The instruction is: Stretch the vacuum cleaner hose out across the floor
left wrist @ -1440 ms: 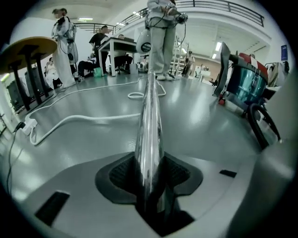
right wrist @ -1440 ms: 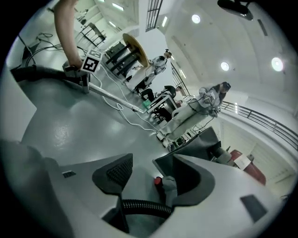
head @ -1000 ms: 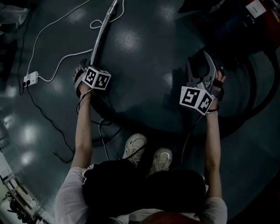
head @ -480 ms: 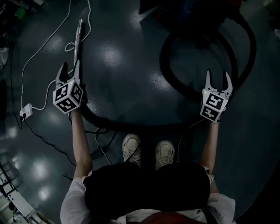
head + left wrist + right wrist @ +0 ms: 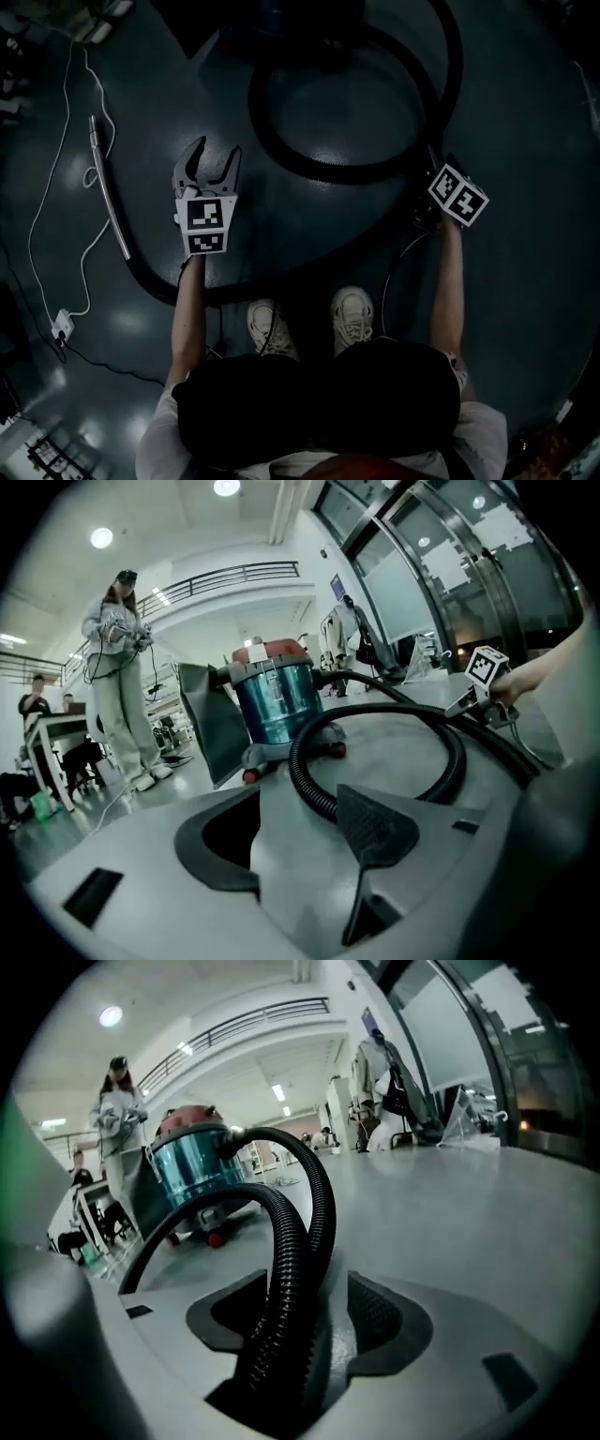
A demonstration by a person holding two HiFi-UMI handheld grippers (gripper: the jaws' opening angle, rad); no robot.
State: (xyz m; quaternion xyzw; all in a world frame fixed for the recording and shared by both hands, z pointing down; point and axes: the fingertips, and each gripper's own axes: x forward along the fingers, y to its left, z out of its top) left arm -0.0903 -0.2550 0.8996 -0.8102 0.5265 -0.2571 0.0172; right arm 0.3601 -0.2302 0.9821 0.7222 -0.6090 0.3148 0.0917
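The hose [image 5: 319, 172] is black, thick and ribbed all along. It lies on the dark floor [image 5: 525, 281] in one big loop ahead of both grippers. A further stretch curves back in front of the person's shoes [image 5: 352, 317] and ends at a bent metal tube [image 5: 108, 202], out beyond the left gripper's outer finger. The other end meets the vacuum cleaner [image 5: 272, 700], a teal drum with a red top that stands past the loop.

The right gripper [image 5: 306, 1286] is down at the hose. The hose runs up between its two fingers [image 5: 380, 1314], close along the left-hand one, and a clear gap shows between it and the dotted pad of the right-hand one. So these fingers stand wide around the hose without pressing on it. Whether the hose touches the left-hand finger I cannot tell.

The left gripper [image 5: 215, 155] has its fingers wide apart with nothing between them. The near bend of the loop lies just past its fingertips, toward the right-hand one.

In the head view the right gripper's fingers are hidden beneath its marker cube [image 5: 458, 195]. The vacuum cleaner is lost in the dark there and cut off by the top edge. The hose is hard to tell from the floor where it passes the shoes. In the right gripper view the bottom edge cuts the hose off below the fingers.
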